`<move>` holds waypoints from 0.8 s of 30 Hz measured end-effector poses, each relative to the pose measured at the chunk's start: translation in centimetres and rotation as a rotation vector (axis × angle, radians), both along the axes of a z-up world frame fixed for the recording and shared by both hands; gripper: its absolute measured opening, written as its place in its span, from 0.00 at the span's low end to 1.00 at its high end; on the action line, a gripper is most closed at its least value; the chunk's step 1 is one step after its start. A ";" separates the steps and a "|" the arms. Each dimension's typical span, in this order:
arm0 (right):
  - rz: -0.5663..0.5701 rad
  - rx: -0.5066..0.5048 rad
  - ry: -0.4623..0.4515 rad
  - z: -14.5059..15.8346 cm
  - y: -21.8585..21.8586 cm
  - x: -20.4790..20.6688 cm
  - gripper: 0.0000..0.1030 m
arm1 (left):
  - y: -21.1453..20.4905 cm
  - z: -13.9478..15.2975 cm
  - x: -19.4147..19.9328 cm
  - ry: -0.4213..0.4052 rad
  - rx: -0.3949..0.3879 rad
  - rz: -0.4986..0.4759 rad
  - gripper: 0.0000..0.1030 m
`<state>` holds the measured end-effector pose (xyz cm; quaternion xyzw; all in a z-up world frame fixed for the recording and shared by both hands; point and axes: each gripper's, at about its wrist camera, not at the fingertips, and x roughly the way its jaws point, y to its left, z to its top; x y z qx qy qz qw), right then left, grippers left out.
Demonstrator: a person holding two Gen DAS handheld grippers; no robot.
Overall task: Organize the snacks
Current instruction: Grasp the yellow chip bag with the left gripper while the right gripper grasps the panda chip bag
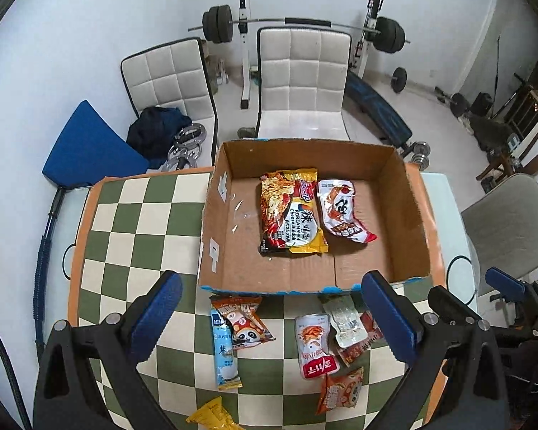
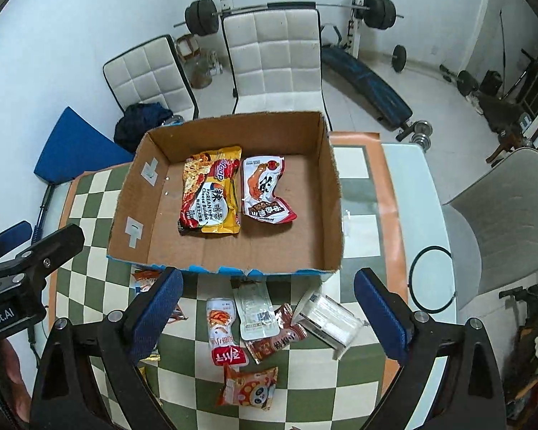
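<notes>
Below spread right gripper (image 2: 265,308) fingers: loose snack packets (image 2: 226,337), untouched.

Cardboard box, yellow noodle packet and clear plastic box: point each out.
cardboard box (image 2: 335,193), right wrist view, right wall.
yellow noodle packet (image 2: 211,193), right wrist view, printed front.
clear plastic box (image 2: 328,317), right wrist view, top face.

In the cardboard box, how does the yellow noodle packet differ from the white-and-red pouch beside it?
The yellow-and-red noodle packet is larger and lies fairly flat and straight; the white-and-red snack pouch is smaller, with its lower end crumpled and bent sideways. The packet sits left of the pouch. Both lie face up on the floor of the brown cardboard box.
</notes>
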<state>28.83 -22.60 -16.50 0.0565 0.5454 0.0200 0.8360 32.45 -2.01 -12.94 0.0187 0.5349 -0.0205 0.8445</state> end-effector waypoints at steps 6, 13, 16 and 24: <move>-0.004 0.045 -0.009 1.5 -0.2 -2.5 0.96 | 0.8 1.1 -2.3 -0.020 -0.037 0.012 0.99; 0.012 0.093 0.127 -2.3 0.1 -5.7 0.96 | 3.3 -1.7 -6.7 0.042 -0.010 -0.003 1.00; -0.001 0.103 0.222 -6.0 0.5 -7.6 0.96 | 5.6 -5.6 -9.0 0.121 0.050 0.022 0.99; -0.090 0.237 0.455 -15.5 2.5 -11.3 0.96 | 13.2 -17.7 -14.6 0.475 -0.098 0.274 0.99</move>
